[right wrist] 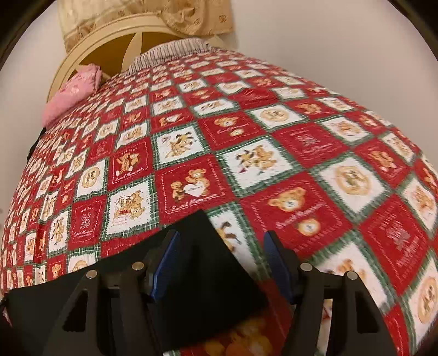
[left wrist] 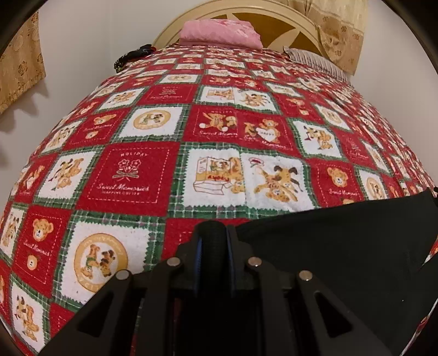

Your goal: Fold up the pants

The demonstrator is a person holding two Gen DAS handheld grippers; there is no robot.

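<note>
The black pants [left wrist: 342, 235] lie on the red teddy-bear quilt [left wrist: 142, 175]. In the left wrist view my left gripper [left wrist: 215, 232] is shut on a bunched edge of the pants, and the cloth spreads away to the right. In the right wrist view my right gripper [right wrist: 221, 260] is open, its blue pads [right wrist: 164, 263] wide apart. A corner of the pants [right wrist: 202, 263] lies between the fingers and spreads to the lower left over the quilt [right wrist: 273, 169].
A pink folded cloth [left wrist: 221, 31] lies at the head of the bed by the cream headboard [left wrist: 287, 19]. A striped pillow [right wrist: 175, 49] sits by the pale wall. A dark object [left wrist: 134, 56] lies at the bed's far left edge.
</note>
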